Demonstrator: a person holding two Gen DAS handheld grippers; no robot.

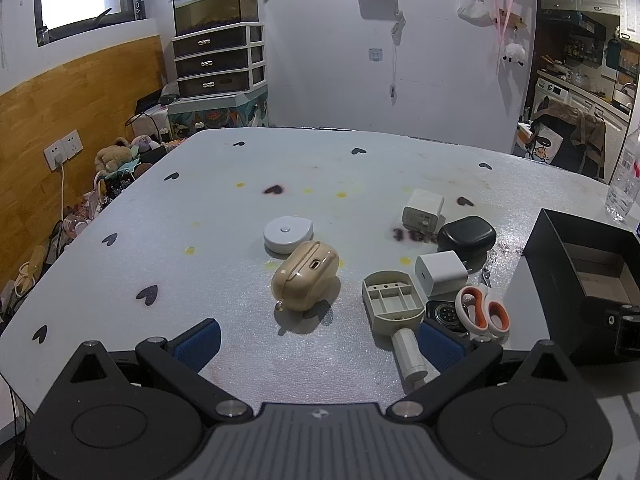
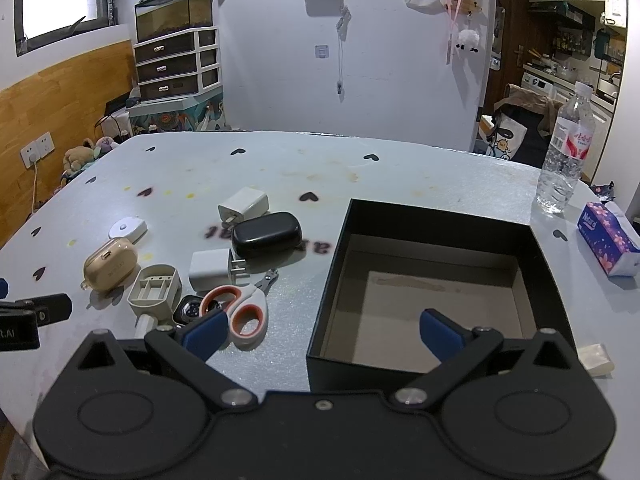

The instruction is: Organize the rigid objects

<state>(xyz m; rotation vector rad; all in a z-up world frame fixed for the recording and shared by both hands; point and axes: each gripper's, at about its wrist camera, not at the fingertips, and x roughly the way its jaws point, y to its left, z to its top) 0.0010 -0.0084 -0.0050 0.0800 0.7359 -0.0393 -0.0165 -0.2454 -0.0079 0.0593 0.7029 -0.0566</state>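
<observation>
Both tongs hang released over the bench, the left tongs just short of the beige earbud case, the right tongs straddling the black box's near-left corner beside the scissors.

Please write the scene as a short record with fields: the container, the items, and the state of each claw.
container: black box, open top, nothing visible inside
items on table: scissors, beige case, black case, two white chargers, round white device, grey tray, watch
left claw: open, holds nothing
right claw: open, holds nothing
extras: water bottle, tissue pack
</observation>
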